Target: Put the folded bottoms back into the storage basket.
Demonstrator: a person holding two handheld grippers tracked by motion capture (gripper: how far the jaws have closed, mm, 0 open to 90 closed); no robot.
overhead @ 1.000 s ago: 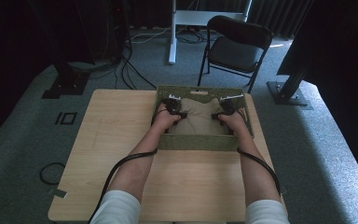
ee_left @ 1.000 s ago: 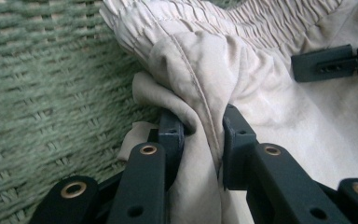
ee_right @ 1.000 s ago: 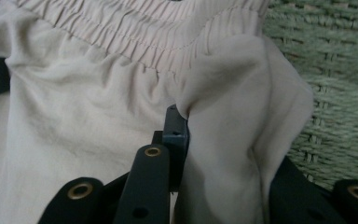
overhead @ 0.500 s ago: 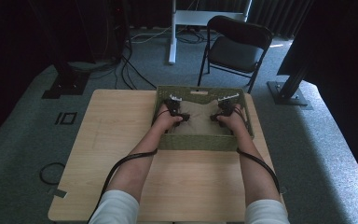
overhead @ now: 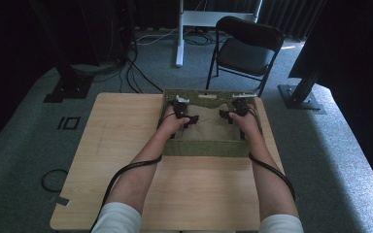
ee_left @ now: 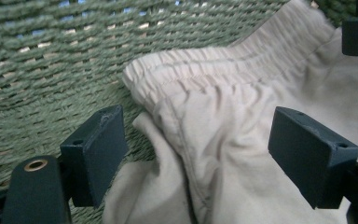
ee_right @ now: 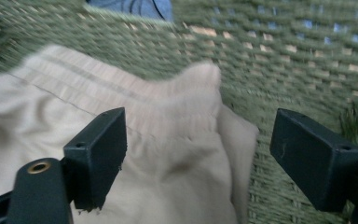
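A beige garment with an elastic waistband [overhead: 209, 124] [ee_left: 223, 79] [ee_right: 168, 130] lies inside a green woven basket [overhead: 209, 148] at the far middle of the table. My left gripper [overhead: 180, 108] [ee_left: 200, 154] stands open over the waistband's left corner, its jaws just having opened; the cloth lies between the pads [ee_left: 98, 149], loose. My right gripper [overhead: 238, 108] [ee_right: 200, 154] is open too, jaws just spread apart, over the waistband's right corner near the basket wall [ee_right: 284, 70]. Nothing is held.
The wooden table [overhead: 126, 141] stretches bare in front and to the left of the basket. A black folding chair [overhead: 245, 46] and a white desk leg [overhead: 179, 34] stand beyond the far edge. Cables trail from both grippers along the forearms.
Both grippers have opened and let go of the garment, which now rests in the basket. The right hand has lifted slightly.
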